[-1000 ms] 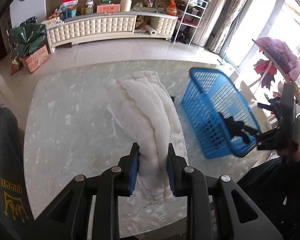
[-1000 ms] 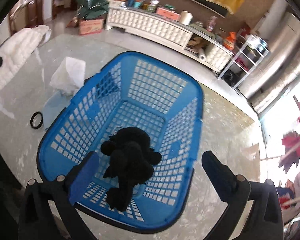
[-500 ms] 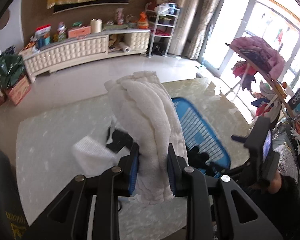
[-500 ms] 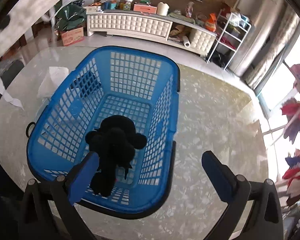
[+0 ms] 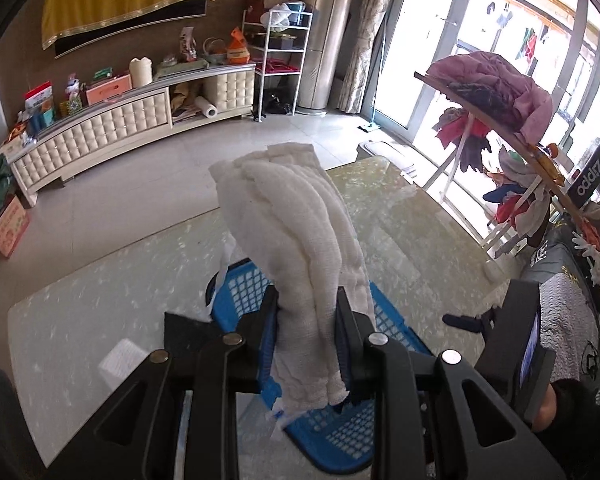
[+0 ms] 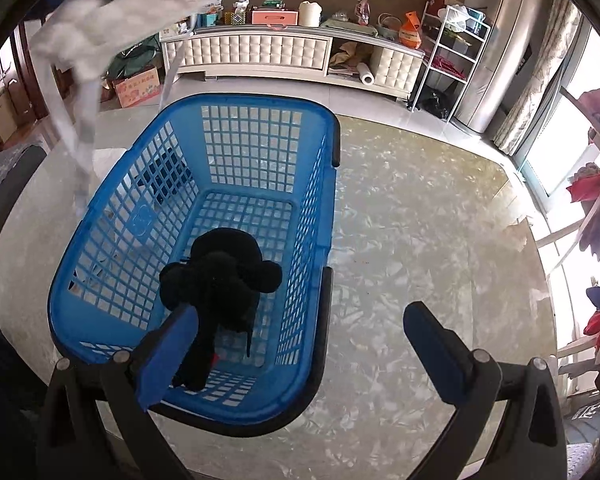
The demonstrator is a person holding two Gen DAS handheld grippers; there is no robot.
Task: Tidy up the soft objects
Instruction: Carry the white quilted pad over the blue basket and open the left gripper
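Above the blue basket (image 5: 384,320), the left gripper (image 5: 306,320) squeezes the middle of a white gauze cloth (image 5: 300,240) that looks light and floppy, drooping toward 6 o'clock, while the right gripper (image 6: 300,344) gapes wide and empty near the black plush toy (image 6: 220,280) inside.

Two claws show: the left claw (image 5: 306,336), closed around one white quilted cloth (image 5: 300,240), and the right claw (image 6: 300,344), spread apart with nothing between its fingers. One blue basket (image 6: 324,184) stands on one marble bench (image 6: 420,240), just ahead of the right claw and under the left. Inside it lies one black plush toy (image 6: 220,276). Beyond the basket's far-left wall there is perhaps one dark item (image 6: 164,178), only glimpsed through the mesh.
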